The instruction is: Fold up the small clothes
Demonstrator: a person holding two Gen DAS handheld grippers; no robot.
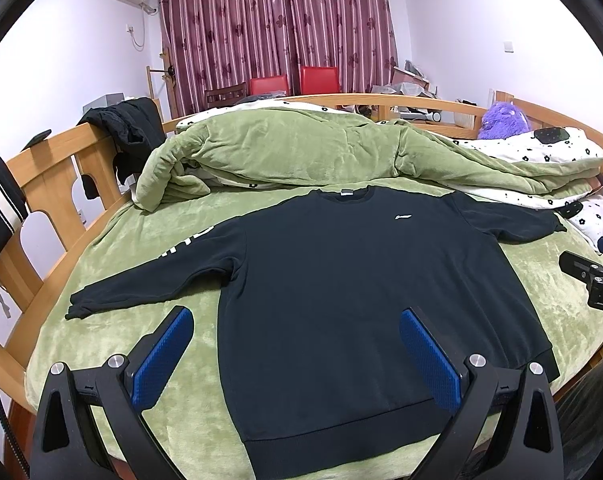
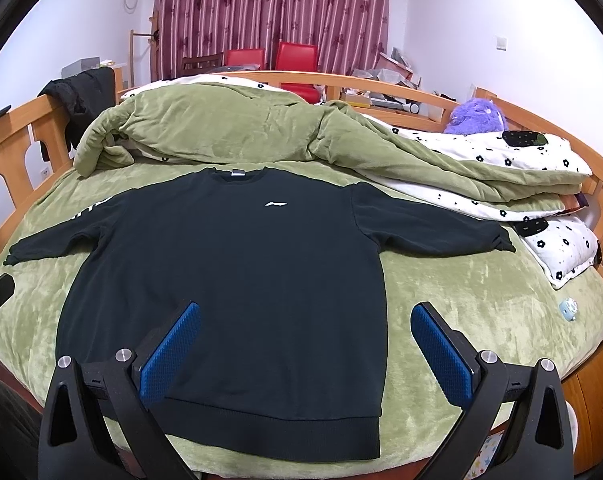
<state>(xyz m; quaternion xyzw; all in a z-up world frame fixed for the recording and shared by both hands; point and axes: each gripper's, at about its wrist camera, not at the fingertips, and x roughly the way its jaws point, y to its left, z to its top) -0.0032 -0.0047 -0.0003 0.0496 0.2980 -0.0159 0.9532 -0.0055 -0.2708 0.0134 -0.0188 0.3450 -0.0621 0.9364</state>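
A black long-sleeved sweatshirt (image 1: 341,280) lies flat and face up on the green bed cover, sleeves spread to both sides, hem toward me; it also shows in the right wrist view (image 2: 229,280). It has a small white chest logo (image 2: 276,203). My left gripper (image 1: 295,320) is open and empty, hovering above the hem's left part. My right gripper (image 2: 305,316) is open and empty above the hem's right part. The right gripper's body shows at the right edge of the left wrist view (image 1: 597,280).
A bunched green quilt (image 1: 301,152) and a white flowered duvet (image 2: 501,168) lie behind the sweatshirt. A wooden bed rail (image 1: 53,168) with dark clothes hung on it runs along the left. A purple plush toy (image 2: 477,118) sits at the back right. A small blue object (image 2: 568,308) lies on the cover at right.
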